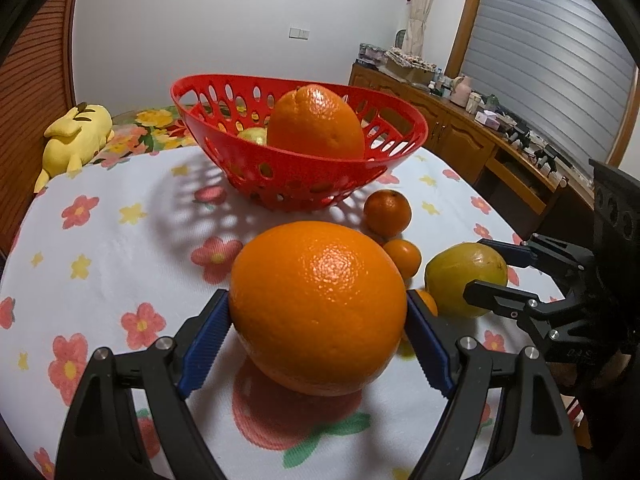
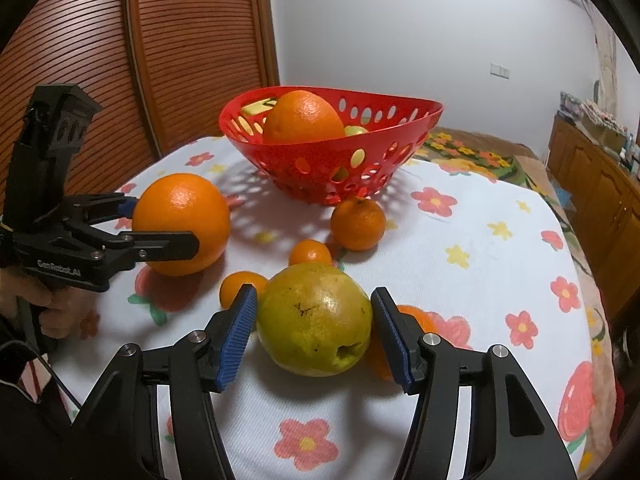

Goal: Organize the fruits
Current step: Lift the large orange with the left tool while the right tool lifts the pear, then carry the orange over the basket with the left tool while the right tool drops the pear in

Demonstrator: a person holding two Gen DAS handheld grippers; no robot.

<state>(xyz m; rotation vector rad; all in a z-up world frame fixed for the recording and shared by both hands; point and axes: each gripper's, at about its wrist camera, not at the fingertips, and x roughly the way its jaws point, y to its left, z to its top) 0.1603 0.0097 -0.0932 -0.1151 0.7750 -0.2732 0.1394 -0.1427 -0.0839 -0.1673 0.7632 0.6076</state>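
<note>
My left gripper (image 1: 318,336) is shut on a large orange (image 1: 318,306), which rests on the flowered tablecloth; it also shows in the right wrist view (image 2: 182,222). My right gripper (image 2: 312,338) is shut on a yellow-green pear (image 2: 314,318) that sits on the cloth; the pear also shows in the left wrist view (image 1: 466,276). A red perforated basket (image 1: 280,168) stands behind, holding another large orange (image 1: 316,122) and a yellowish fruit (image 1: 253,135). Small mandarins (image 2: 357,224) lie between basket and pear.
A yellow plush toy (image 1: 76,136) lies at the table's far left. A wooden sideboard (image 1: 472,136) with clutter runs along the right wall. A slatted wooden door (image 2: 140,60) stands to the left. The round table drops off near the pear's right.
</note>
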